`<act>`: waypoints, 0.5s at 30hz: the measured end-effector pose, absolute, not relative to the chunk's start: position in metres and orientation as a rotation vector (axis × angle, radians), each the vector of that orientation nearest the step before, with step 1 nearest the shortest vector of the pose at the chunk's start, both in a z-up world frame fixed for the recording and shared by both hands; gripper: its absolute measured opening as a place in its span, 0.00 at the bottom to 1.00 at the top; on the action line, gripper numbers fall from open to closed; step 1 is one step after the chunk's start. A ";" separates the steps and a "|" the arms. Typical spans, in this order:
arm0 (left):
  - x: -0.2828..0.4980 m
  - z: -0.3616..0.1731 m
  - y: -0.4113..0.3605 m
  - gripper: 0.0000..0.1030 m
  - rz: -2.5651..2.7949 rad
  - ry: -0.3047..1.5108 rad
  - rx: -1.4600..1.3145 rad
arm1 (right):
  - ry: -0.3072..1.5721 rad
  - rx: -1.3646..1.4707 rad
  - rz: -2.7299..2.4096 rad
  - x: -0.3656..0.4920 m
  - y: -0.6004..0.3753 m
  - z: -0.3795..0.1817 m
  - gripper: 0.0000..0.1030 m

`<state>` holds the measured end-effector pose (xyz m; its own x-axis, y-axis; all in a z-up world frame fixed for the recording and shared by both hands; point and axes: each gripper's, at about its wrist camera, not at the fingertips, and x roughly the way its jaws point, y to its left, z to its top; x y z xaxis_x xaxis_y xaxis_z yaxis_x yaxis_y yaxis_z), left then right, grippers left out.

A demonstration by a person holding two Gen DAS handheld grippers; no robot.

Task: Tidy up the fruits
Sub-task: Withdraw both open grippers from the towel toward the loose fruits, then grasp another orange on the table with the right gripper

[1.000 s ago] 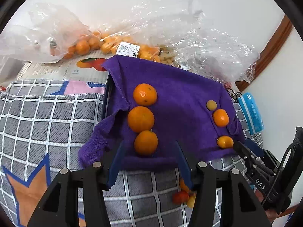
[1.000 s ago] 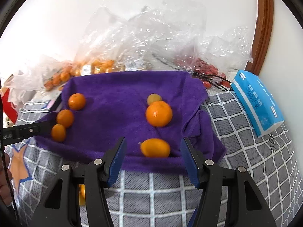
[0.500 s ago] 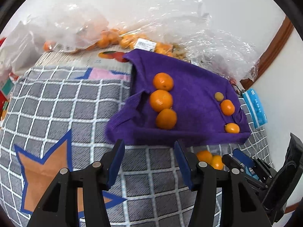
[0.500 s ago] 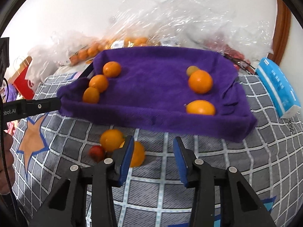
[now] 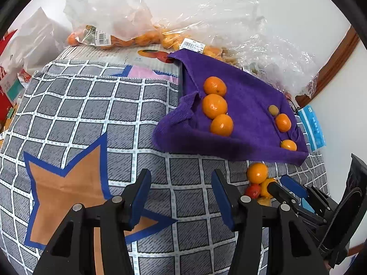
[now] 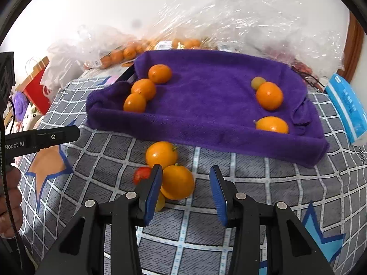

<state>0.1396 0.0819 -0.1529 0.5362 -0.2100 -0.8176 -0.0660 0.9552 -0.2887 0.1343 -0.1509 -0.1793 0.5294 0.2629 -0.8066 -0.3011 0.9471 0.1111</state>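
A purple towel [image 6: 206, 105] [image 5: 243, 105] lies draped over a tray. It carries three oranges [image 6: 143, 88] in a row on its left side. On its right are two oranges [image 6: 269, 95] and a small greenish fruit [image 6: 258, 82]. In front of it, on the checked cloth, lie a loose orange [image 6: 161, 154] [image 5: 257, 173], a red tomato [image 6: 142, 174] and a second orange [image 6: 177, 185]. My right gripper [image 6: 187, 184] straddles this second orange: the left pad touches it and a gap remains at the right pad. My left gripper [image 5: 181, 194] hangs open over bare cloth, nothing between its fingers.
Clear plastic bags of oranges [image 5: 128, 39] pile up against the wall behind the tray. A blue tissue pack [image 6: 346, 107] lies to the right, a red paper bag [image 6: 39, 89] to the left. The grey checked cloth [image 5: 91, 119] has orange star patches. A hand [image 6: 9, 197] shows at the left edge.
Both grippers drew back from the towel toward the near side. The right jaws narrowed and now straddle a loose orange in front of the towel. The left gripper shifted left over the cloth.
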 end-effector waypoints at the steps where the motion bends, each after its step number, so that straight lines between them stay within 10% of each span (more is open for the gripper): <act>1: 0.138 -0.153 0.082 0.51 -0.088 1.005 -0.301 | 0.958 -0.050 0.340 0.134 -0.149 -0.180 0.41; 15: 0.125 -0.160 0.089 0.51 -0.089 1.015 -0.306 | 0.985 -0.040 0.291 0.136 -0.154 -0.190 0.32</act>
